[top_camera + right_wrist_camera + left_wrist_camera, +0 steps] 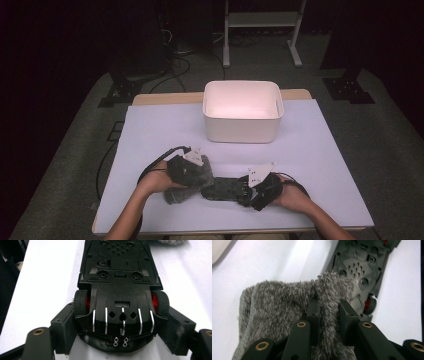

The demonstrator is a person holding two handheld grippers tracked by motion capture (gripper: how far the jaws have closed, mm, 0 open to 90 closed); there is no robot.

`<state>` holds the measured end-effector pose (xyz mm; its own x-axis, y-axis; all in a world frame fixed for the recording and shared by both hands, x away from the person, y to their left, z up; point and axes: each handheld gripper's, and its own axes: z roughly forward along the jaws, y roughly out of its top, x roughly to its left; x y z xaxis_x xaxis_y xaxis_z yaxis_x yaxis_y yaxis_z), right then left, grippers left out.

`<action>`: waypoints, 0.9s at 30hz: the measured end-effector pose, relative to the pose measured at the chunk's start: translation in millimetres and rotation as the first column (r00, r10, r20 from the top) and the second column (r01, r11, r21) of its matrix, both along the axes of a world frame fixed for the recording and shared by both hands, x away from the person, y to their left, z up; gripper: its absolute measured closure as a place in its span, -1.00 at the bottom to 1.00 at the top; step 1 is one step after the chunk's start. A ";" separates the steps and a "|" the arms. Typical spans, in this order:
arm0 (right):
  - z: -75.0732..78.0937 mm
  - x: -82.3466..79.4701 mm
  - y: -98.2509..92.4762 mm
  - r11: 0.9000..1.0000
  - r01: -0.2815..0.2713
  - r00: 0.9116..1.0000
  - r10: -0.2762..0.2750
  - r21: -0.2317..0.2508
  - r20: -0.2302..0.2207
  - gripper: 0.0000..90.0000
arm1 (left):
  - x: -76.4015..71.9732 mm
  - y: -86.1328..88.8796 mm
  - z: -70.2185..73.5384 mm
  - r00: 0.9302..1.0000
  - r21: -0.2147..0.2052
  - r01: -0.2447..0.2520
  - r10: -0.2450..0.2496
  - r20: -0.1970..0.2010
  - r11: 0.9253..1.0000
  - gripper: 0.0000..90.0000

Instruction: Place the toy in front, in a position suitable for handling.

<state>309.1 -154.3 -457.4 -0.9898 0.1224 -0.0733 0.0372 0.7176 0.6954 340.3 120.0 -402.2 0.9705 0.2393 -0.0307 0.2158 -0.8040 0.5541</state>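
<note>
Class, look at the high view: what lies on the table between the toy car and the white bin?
Nothing: between the toy car and the white bin the table is bare.

Honestly nothing readable anywhere from where I'm sitting. The underside of the toy car [120, 290] is just bare black plastic with screws and slots. No lettering on the white bin [243, 112] either.
</note>
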 end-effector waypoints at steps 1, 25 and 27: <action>0.0 0.0 0.0 1.000 0.000 1.000 0.000 0.000 0.000 -0.48 | 0.0 0.0 0.0 1.000 0.000 0.000 0.000 0.000 1.000 0.64; 1.1 -0.2 -10.8 0.999 0.035 0.999 -0.034 0.037 -0.034 -0.49 | -1.1 -52.2 -1.0 0.994 -0.028 0.113 -0.113 -0.002 0.993 0.61; 1.4 -1.0 -10.1 0.999 0.036 0.999 -0.035 0.032 -0.031 -0.49 | -2.1 -52.9 -0.5 0.994 -0.027 0.111 -0.111 -0.002 0.993 0.61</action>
